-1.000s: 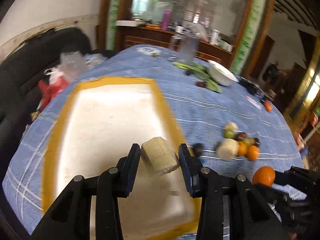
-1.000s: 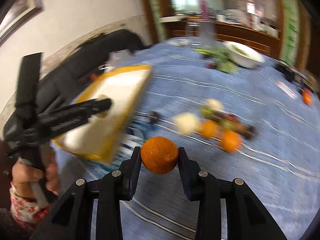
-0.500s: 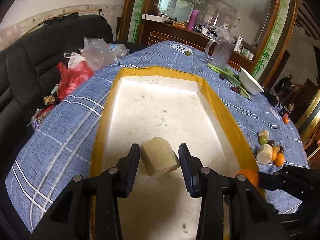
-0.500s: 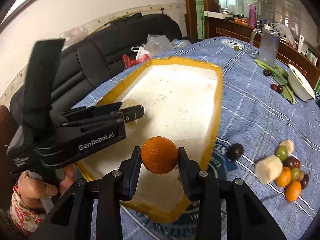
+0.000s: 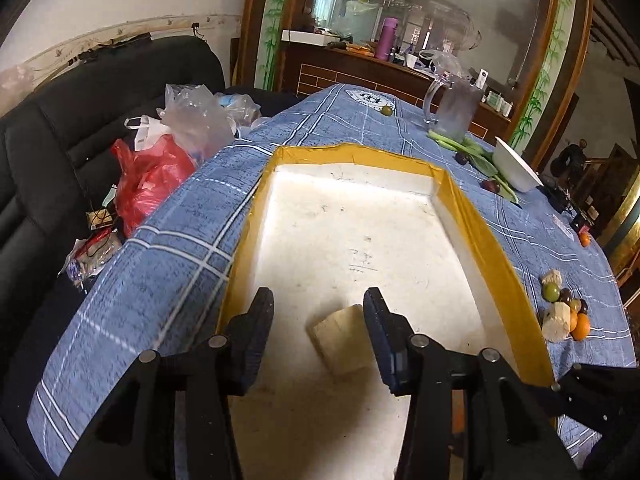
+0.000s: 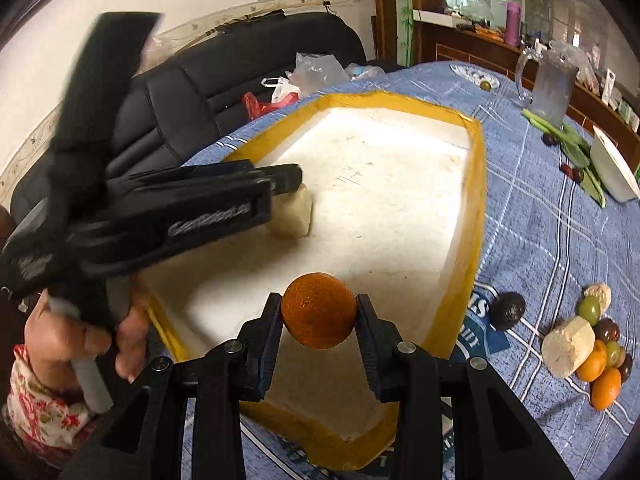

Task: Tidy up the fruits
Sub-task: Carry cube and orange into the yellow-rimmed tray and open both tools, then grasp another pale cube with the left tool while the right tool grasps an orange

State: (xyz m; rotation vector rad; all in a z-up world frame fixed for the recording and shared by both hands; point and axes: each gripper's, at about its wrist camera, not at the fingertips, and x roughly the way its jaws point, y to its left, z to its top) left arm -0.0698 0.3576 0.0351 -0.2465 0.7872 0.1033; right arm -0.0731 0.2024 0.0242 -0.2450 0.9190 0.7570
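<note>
One piece of fruit lies in the tray so far, as far as the pictures show: the pale cut chunk, resting on the white floor near the tray's 6 o'clock end. The left gripper hangs over it with its fingers spread wide; the chunk sits between them, close against the right-hand one, though I cannot tell whether it touches. I judge it released.

The right gripper has its fingers clamped on the orange, held above the tray's near end in the right wrist view, not yet set down. Lowering it onto bare floor clear of the chunk looks like the step in hand.

Most of the work is left. On the blue checked surface, at about 4 o'clock from the tray in the right wrist view, a cluster waits: a second pale chunk, oranges, green and dark round fruits. A dark avocado lies just beside the tray's yellow rim. Farther off, around 1 o'clock, more small dark fruits sit by the greens and the white bowl, and a green one lies near the glass jug.
</note>
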